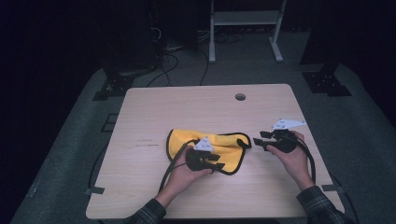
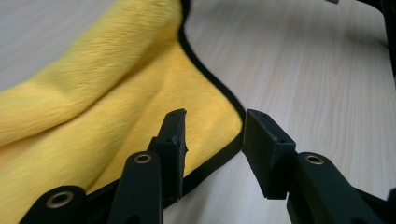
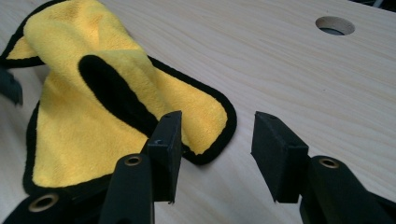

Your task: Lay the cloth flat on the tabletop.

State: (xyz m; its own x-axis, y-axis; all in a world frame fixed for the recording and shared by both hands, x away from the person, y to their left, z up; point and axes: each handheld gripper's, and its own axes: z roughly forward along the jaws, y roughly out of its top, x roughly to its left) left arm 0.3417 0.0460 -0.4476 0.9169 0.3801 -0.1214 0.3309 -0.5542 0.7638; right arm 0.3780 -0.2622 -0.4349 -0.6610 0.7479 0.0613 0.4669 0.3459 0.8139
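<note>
My table, one cloth on it

The pale wooden table (image 1: 154, 112) carries a crumpled yellow cloth (image 1: 224, 142) edged in black, lying near my side; a round hole (image 1: 240, 97) pierces the far edge.

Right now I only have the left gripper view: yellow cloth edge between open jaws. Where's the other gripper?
Observer: The right gripper is off the cloth's right end, over bare table, in the high view.
Operator: Is it holding anything?
Observer: No. In the right gripper view its jaws stand apart with only wood between them; the cloth corner lies just beside one pad.
Operator: Is the cloth flat?
Observer: No. It is bunched and folded over itself, with a dark fold showing across the top.
Operator: Anything else on the table?
Observer: A round hole near the far edge, well clear of the cloth.
</note>
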